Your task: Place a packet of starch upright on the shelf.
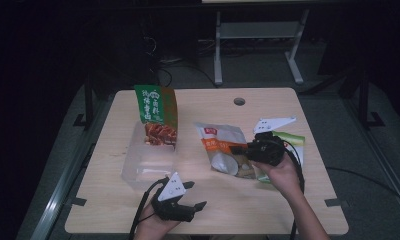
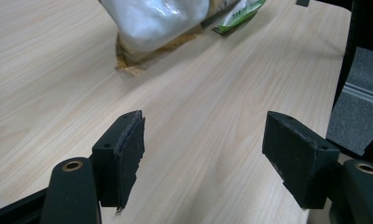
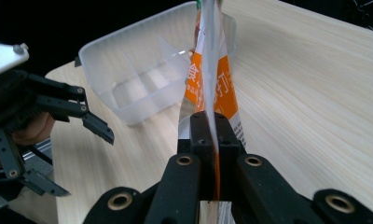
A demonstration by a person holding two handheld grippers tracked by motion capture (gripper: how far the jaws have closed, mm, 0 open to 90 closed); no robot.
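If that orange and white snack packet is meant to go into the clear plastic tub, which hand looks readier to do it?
Probably the right: the right gripper is already shut on the orange and white snack packet. The left gripper hangs open, holding nothing, beside the clear plastic tub.

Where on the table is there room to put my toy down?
Bare wood lies along the far edge beyond the clear tub and orange pouch, and along the near edge right of the left tongs. The middle is crowded: tub, green packet, pouch, right tongs.

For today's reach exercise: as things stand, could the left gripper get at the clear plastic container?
Probably yes. The left gripper is open and empty, and the clear plastic container sits just beyond it with bare table between.
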